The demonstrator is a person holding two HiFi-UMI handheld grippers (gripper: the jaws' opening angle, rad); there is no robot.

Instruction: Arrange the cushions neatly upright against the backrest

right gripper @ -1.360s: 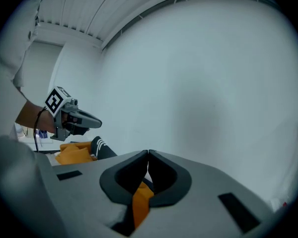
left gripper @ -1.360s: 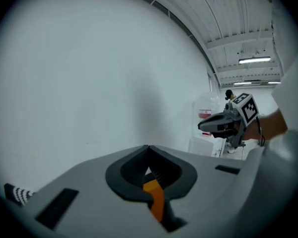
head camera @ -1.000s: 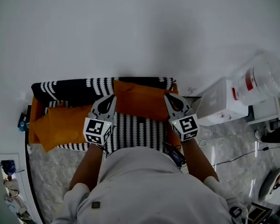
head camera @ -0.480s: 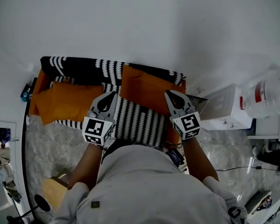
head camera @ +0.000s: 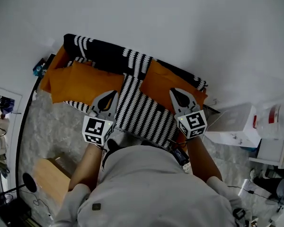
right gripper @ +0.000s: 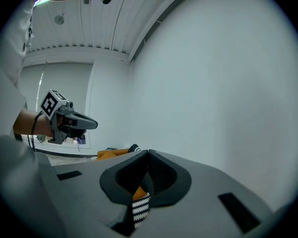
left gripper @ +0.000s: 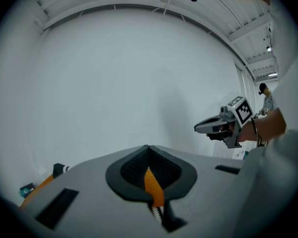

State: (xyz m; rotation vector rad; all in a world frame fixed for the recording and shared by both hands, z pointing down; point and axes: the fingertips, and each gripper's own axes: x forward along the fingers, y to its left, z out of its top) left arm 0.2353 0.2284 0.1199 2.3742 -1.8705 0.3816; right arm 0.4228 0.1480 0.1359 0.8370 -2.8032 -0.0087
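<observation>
Two orange cushions lie on a sofa with a black-and-white striped cover. The left cushion [head camera: 83, 82] lies on the seat at the left end. The right cushion [head camera: 163, 82] leans on the backrest [head camera: 113, 56]. My left gripper [head camera: 112, 94] is shut and empty over the striped seat [head camera: 142, 112], between the cushions. My right gripper [head camera: 174, 92] is shut and empty at the right cushion's lower right edge. In the left gripper view my shut jaws [left gripper: 148, 148] face the white wall, and the right gripper [left gripper: 208, 128] shows beside them. The right gripper view shows its shut jaws [right gripper: 148, 152] and the left gripper [right gripper: 92, 124].
A white box [head camera: 232, 124] and a clear water jug [head camera: 274, 117] stand right of the sofa. A wooden stool [head camera: 49, 178] sits on the marble floor at the lower left. A small blue object [head camera: 39, 67] lies by the sofa's left end. A white wall rises behind.
Both grippers, still shut, have drawn back from the right cushion's two sides. The head view has swung, so the sofa now runs slantwise and sits further left.
</observation>
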